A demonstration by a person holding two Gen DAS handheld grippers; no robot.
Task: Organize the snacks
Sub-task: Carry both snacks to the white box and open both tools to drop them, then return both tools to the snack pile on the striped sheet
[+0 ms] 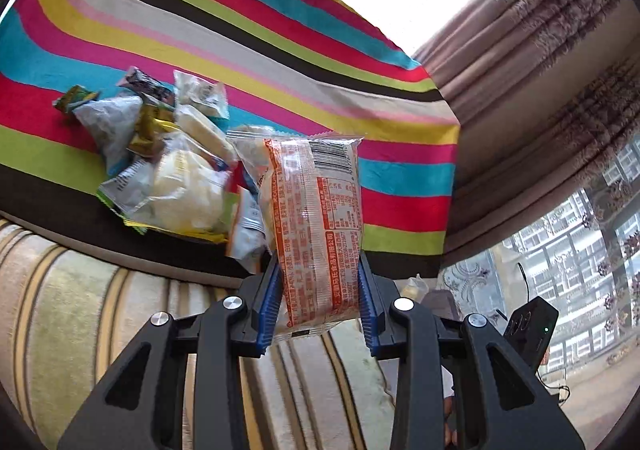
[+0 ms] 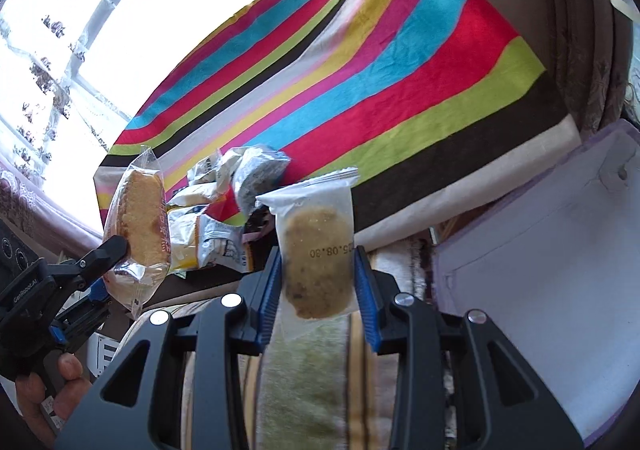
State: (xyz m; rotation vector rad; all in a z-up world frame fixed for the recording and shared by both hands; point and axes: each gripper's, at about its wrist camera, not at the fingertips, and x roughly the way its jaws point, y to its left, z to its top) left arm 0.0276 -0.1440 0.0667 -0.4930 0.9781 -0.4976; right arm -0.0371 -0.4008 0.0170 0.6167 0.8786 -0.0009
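Striped cloth (image 1: 280, 62) in bright bands covers the table beside curtained windows. Left tool (image 1: 320, 290), its blue pads (image 1: 269, 302) clamped on a cake packet (image 1: 316, 226) printed in orange, holds it upright above the table's near edge; in the right wrist view the same cake (image 2: 140, 226) shows golden through its wrapper, with a hand (image 2: 44, 398) on the tool's grip. Right tool (image 2: 318, 282) grips a clear-wrapped cookie (image 2: 316, 266) stamped with a date, also upright and clear of the cloth. Behind both, a snack pile (image 1: 168, 158) lies heaped on the cloth near the table's edge.
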